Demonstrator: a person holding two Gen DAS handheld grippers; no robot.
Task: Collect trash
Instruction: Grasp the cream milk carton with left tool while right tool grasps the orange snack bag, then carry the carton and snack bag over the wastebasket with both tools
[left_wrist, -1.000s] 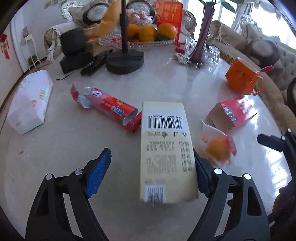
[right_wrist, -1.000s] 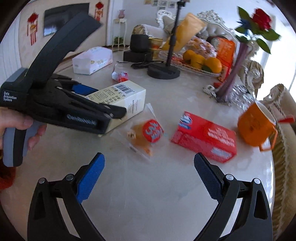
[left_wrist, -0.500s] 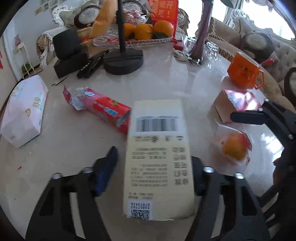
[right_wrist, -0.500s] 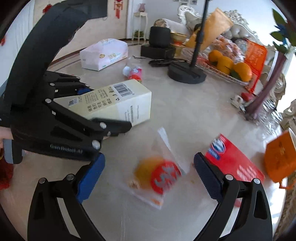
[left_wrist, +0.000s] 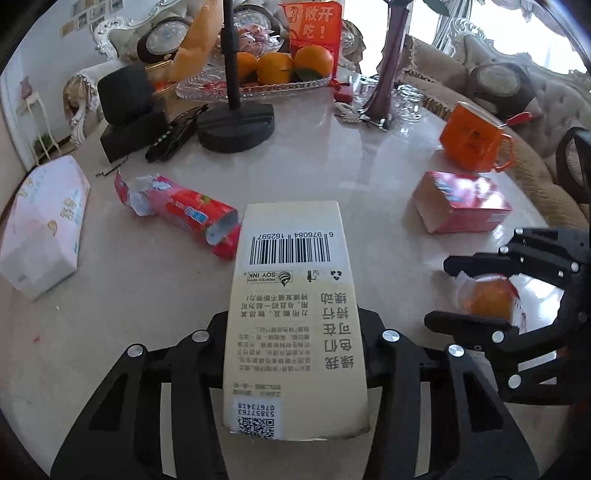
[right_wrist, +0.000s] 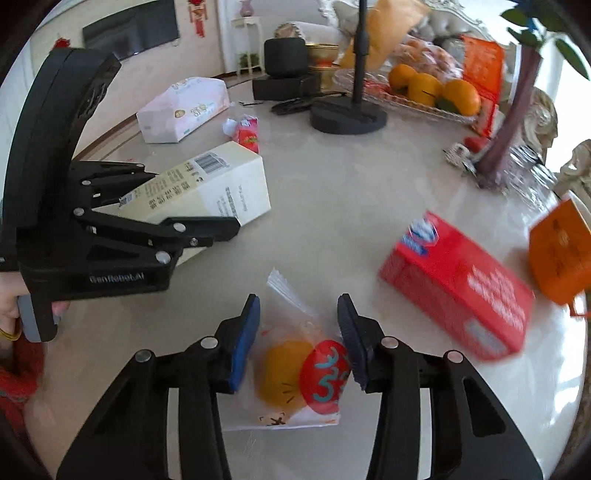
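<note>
My left gripper (left_wrist: 295, 325) is shut on a cream carton (left_wrist: 291, 306) with a barcode; it also shows in the right wrist view (right_wrist: 207, 192). My right gripper (right_wrist: 297, 332) has its jaws partly closed around a clear snack packet (right_wrist: 303, 373) with an orange pastry and red label; I cannot tell if the pads touch it. The packet also shows in the left wrist view (left_wrist: 487, 299). A torn red wrapper (left_wrist: 184, 214) lies beyond the carton. A red box (right_wrist: 458, 284) lies to the right.
An orange mug (left_wrist: 472, 138), a purple vase (left_wrist: 388, 74), a black stand base (left_wrist: 236, 125), a glass fruit tray (left_wrist: 258, 88) and a tissue pack (left_wrist: 40, 225) stand on the marble table (left_wrist: 351, 166). The table's edge curves at right.
My left gripper closed on the cream carton. My right gripper moved down over the snack packet and its jaws narrowed around it.
</note>
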